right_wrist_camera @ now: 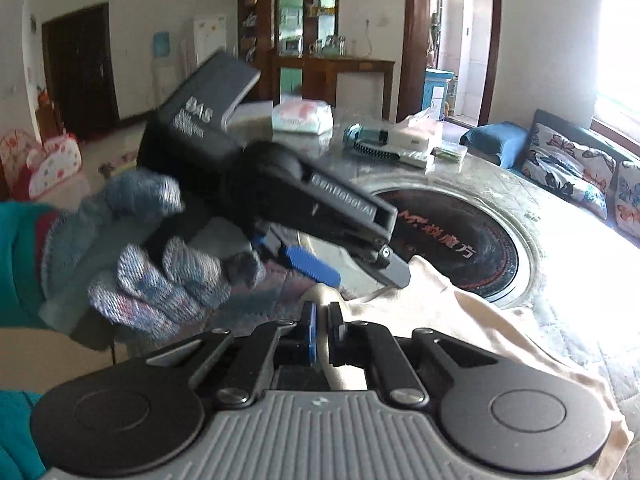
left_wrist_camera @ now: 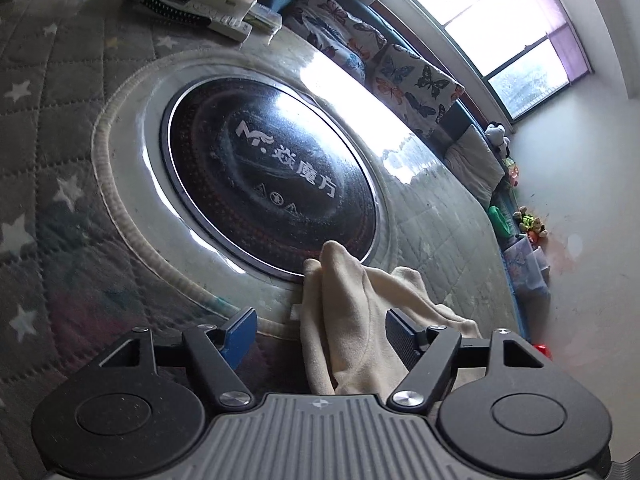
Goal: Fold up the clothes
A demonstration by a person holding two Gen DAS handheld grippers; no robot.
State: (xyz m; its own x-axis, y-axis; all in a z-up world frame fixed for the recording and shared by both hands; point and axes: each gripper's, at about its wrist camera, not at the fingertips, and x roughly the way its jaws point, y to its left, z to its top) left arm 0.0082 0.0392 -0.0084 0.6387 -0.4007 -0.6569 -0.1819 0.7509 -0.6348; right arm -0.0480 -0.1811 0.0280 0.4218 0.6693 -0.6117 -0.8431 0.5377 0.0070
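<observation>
Right tool (right_wrist_camera: 323,334) pinches a bunched fold of the cream garment (right_wrist_camera: 472,324) lying on the quilt-covered table (right_wrist_camera: 560,320); left tool (left_wrist_camera: 320,330) stands wide apart, cloth loose between its fingers.

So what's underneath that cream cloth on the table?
The cream cloth lies on the quilted table cover, its edge reaching the rim of the round black cooktop. Anything else beneath it is covered. The right gripper pinches a fold; the left gripper is open.
</observation>
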